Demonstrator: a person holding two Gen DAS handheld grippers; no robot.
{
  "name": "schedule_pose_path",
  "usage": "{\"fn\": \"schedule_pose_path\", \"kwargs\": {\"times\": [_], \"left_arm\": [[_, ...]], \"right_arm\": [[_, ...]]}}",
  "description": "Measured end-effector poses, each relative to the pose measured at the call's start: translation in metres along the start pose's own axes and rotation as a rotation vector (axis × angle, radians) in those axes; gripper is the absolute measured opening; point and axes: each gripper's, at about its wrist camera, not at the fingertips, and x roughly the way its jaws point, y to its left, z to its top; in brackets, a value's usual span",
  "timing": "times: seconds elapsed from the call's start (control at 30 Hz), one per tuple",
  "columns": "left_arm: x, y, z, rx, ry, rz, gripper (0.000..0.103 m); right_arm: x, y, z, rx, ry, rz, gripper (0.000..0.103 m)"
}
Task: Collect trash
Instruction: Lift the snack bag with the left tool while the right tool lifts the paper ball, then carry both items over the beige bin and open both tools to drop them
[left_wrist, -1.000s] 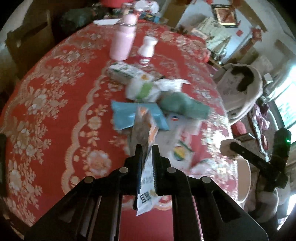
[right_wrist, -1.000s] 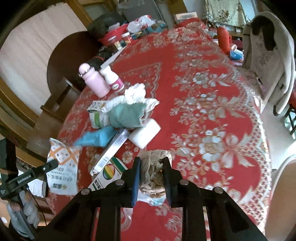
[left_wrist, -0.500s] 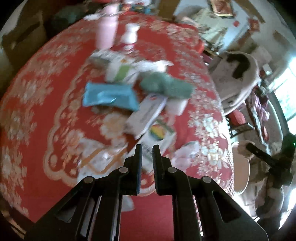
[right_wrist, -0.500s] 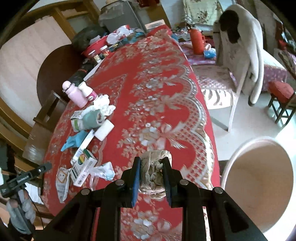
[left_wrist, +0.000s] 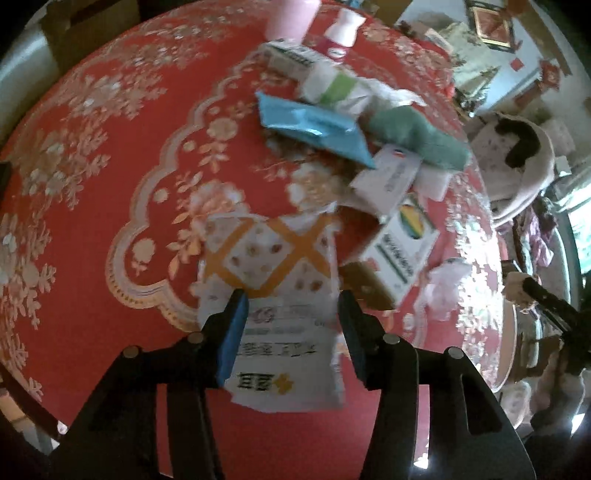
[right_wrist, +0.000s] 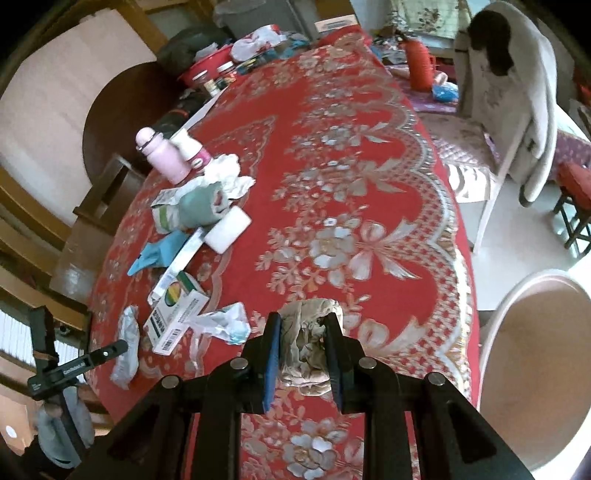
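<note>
The left gripper (left_wrist: 291, 314) has just been opening its jaws. They stand spread, and the white snack bag (left_wrist: 280, 295) lies flat between them on the counter (left_wrist: 110, 155). The right gripper (right_wrist: 301, 338) has its jaws pinching a crumpled brown wad (right_wrist: 306, 354).

Print on snack packet (left_wrist: 280, 332), box (right_wrist: 177, 314), gripper label (right_wrist: 75, 367): too blurred to read.

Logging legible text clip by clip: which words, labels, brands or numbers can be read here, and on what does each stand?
"GenRobot.AI" (roughly, small white print): on the side of the left gripper, seen in the right wrist view.
Snack packet: large Chinese characters, upside down and blurred; unreadable.
Rainbow-logo box: lines of print and a barcode, too small to read.
Long white box: print too blurred to read.
</note>
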Motion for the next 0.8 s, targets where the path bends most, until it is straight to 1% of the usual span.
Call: {"fn": "schedule_pose_path", "kwargs": {"times": [0.1, 0.13, 0.2, 0.23, 0.3, 0.4, 0.5, 0.53, 0.67, 0.7, 0.73, 0.77, 0.8], "left_arm": [[-0.014, 0.009, 0.000, -0.015, -0.045, -0.027, 0.049], [-0.020, 0.014, 0.000, -0.014, -0.066, -0.027, 0.049], [-0.023, 0.022, 0.003, -0.020, -0.077, -0.005, 0.052], [-0.019, 0.029, 0.005, -0.032, -0.067, 0.008, 0.053], [-0.012, 0.038, 0.006, -0.062, -0.040, 0.011, 0.053], [-0.003, 0.045, 0.003, -0.089, -0.019, -0.043, 0.053], [0.008, 0.038, 0.004, -0.059, 0.005, -0.065, 0.053], [0.007, 0.034, 0.005, -0.044, -0.021, -0.057, 0.053], [0.014, 0.024, 0.009, -0.039, -0.004, -0.080, 0.052], [0.016, 0.020, 0.008, -0.030, 0.004, -0.092, 0.049], [0.017, 0.016, 0.008, -0.014, 0.011, -0.091, 0.027], [0.018, 0.011, 0.007, 0.009, 0.020, -0.079, 0.017], [0.015, 0.006, 0.005, 0.029, 0.008, -0.072, 0.015]], "right_arm": [[0.005, 0.005, 0.003, -0.006, 0.014, -0.001, 0.022], [0.006, 0.006, 0.003, -0.008, 0.014, 0.000, 0.022], [0.008, 0.008, 0.006, -0.009, 0.015, 0.000, 0.022], [0.009, 0.009, 0.005, -0.007, 0.014, 0.001, 0.022], [0.013, 0.009, 0.007, -0.001, 0.020, 0.004, 0.022], [0.016, 0.014, 0.008, -0.011, 0.026, 0.003, 0.022], [0.019, 0.017, 0.008, -0.015, 0.033, 0.002, 0.022], [0.020, 0.018, 0.008, -0.016, 0.034, 0.003, 0.022], [0.021, 0.020, 0.008, -0.023, 0.035, 0.002, 0.022], [0.020, 0.020, 0.008, -0.019, 0.035, 0.003, 0.022], [0.020, 0.020, 0.008, -0.017, 0.034, 0.003, 0.022], [0.020, 0.020, 0.008, -0.014, 0.033, 0.004, 0.022], [0.020, 0.020, 0.007, -0.012, 0.031, 0.006, 0.022]]}}
